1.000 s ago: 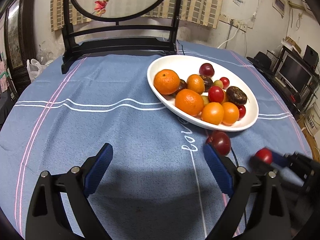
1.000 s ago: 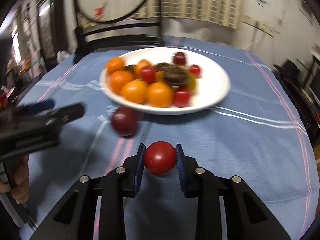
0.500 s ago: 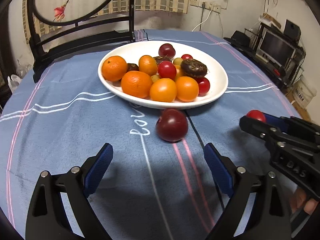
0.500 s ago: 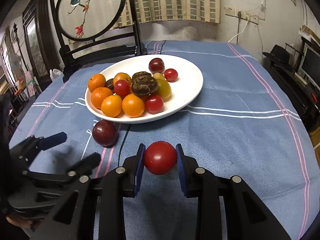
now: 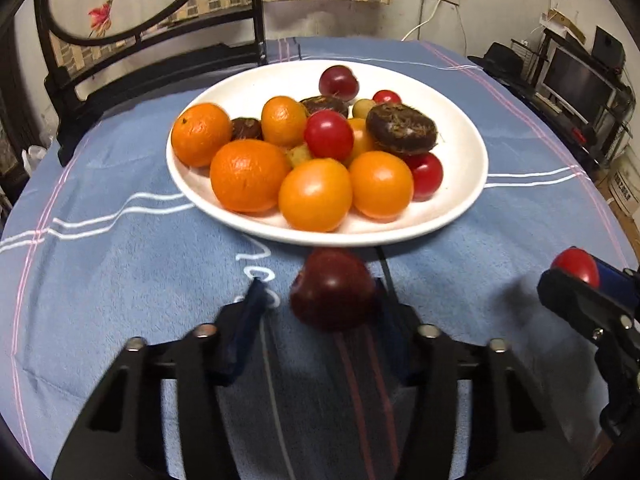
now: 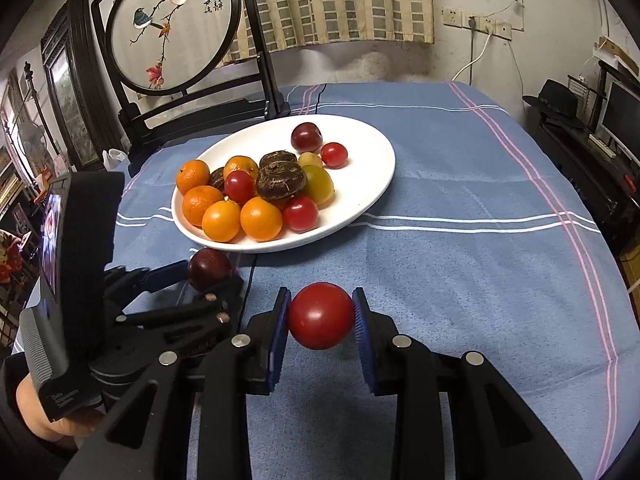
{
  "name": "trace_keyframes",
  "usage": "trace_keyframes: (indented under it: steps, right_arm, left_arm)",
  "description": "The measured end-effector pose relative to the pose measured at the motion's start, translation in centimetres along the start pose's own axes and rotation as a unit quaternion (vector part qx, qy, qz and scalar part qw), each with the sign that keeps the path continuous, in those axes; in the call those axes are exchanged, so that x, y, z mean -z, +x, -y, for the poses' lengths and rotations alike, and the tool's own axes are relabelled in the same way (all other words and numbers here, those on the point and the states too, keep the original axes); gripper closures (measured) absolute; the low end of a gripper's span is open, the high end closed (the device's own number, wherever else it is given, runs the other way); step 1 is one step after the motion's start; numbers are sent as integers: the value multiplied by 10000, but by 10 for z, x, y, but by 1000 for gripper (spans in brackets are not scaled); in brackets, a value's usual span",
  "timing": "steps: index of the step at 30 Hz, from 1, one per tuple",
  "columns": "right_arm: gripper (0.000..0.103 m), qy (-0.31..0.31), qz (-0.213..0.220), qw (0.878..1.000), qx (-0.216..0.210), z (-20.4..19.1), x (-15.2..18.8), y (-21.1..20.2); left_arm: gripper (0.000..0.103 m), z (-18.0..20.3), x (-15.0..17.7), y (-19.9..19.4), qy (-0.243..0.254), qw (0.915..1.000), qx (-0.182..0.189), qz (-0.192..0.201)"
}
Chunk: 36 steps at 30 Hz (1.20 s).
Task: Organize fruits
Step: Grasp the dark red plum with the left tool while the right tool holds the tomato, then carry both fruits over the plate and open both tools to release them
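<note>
Plum (image 5: pixel 333 289) sits on cloth just below plate (image 5: pixel 456 216) rim, between our L gripper (image 5: pixel 320 312) jaws, closing on it, pads not yet pressing. R gripper (image 6: pixel 320 316) clamps tomato (image 6: pixel 320 315), plate ahead.

Dark carved screen (image 6: pixel 176 28) (birds painted), checked curtain (image 6: pixel 332 0), monitor (image 6: pixel 622 114).

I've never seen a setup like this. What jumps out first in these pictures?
The white plate heaped with oranges, red tomatoes and dark fruit sits mid-table on a blue tablecloth. In front of it, the right gripper pinches a red tomato above the cloth. To its left, the left gripper is closing around a dark plum lying by the plate's near rim.
</note>
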State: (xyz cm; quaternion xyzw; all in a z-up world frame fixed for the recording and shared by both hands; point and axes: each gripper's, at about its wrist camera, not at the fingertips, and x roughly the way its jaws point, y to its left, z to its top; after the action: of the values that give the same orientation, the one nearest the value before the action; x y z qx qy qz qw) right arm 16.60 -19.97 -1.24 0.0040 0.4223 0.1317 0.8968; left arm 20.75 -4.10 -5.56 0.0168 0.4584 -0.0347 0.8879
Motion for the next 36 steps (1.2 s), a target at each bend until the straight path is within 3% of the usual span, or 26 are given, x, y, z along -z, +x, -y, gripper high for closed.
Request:
trace_keyframes:
  steps: [1, 7, 15, 24, 31, 36]
  right_arm:
    - [71, -4, -12, 10000, 1, 0, 0, 1]
    - [71, 13, -72, 10000, 56, 1, 1, 5]
    - [71, -83, -8, 9999, 67, -4, 3, 5]
    - [71, -145, 541, 9984, -62, -11, -3, -11]
    - [71, -222, 756, 9969, 17, -12, -33, -13]
    - [71, -277, 763, 9967, 75, -10, -71, 11]
  left_arm:
    - [65, 2, -1, -1, 66, 9999, 90, -12]
    - [65, -6, 6, -14, -56, 9996, 265, -49]
    - [65, -21, 10, -54, -60, 9992, 259, 291]
    - [65, -40, -13, -74, -224, 9977, 245, 583]
    - [65, -43, -39, -65, -187, 9977, 151, 632]
    - [65, -45, -64, -50, -245, 9976, 47, 648]
